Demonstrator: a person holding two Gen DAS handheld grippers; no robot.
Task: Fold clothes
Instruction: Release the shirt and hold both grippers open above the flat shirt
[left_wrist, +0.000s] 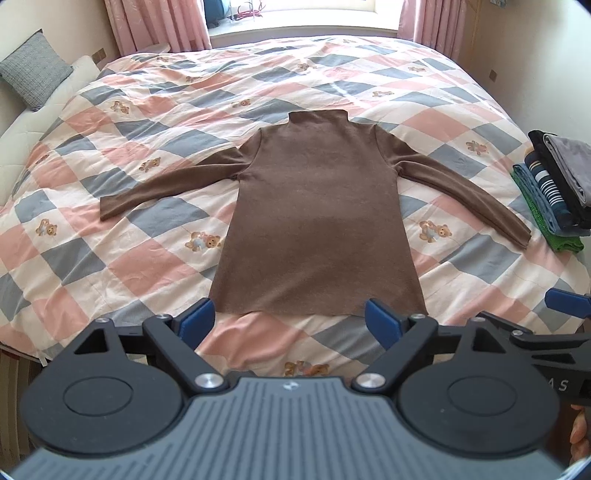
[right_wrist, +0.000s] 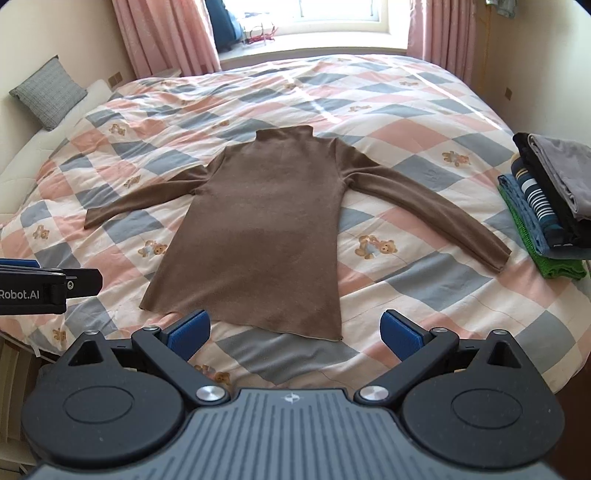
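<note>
A brown long-sleeved turtleneck (left_wrist: 317, 206) (right_wrist: 266, 229) lies flat on the bed, collar toward the window, both sleeves spread out to the sides, hem nearest me. My left gripper (left_wrist: 291, 321) hangs open just short of the hem, nothing between its blue pads. My right gripper (right_wrist: 295, 332) is open too, above the hem's right corner, and holds nothing. In the left wrist view the right gripper's side shows at the right edge; in the right wrist view the left gripper's body shows at the left edge.
The bed carries a checked pink, grey and white quilt (left_wrist: 147, 229) (right_wrist: 424, 288) with teddy bears. A stack of folded clothes (left_wrist: 557, 192) (right_wrist: 550, 206) sits at the bed's right edge. A grey cushion (left_wrist: 35, 70) leans at the far left. Pink curtains frame the window behind.
</note>
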